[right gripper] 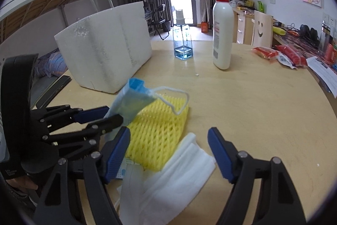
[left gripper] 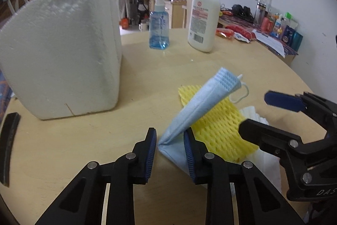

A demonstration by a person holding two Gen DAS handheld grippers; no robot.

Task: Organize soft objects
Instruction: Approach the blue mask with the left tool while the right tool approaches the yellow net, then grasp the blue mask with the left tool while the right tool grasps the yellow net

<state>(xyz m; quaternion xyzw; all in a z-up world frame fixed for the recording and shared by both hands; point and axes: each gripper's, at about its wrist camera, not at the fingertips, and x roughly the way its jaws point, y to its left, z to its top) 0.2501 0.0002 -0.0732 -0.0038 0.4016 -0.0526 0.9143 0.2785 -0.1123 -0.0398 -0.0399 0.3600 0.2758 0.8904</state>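
Little is judged done: the blue face mask (left gripper: pixel 202 102) is lifted off the yellow foam net (right gripper: pixel 160 132) between the narrowed jaws of the left gripper (left gripper: pixel 170 151), while the white mask (right gripper: pixel 168 180) lies unsorted near the table's (right gripper: pixel 263 102) front edge beneath the wide, empty right gripper (right gripper: pixel 168 151).

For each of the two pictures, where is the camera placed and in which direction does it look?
Left wrist view: sits on the left gripper, looks forward and down over the table at the blue mask between its jaws; the right gripper enters at the right.
Right wrist view: sits on the right gripper, looks down at the white cloth; jaws wide, left gripper at the left.
Both show the yellow net, foam box, spray bottle and lotion bottle.
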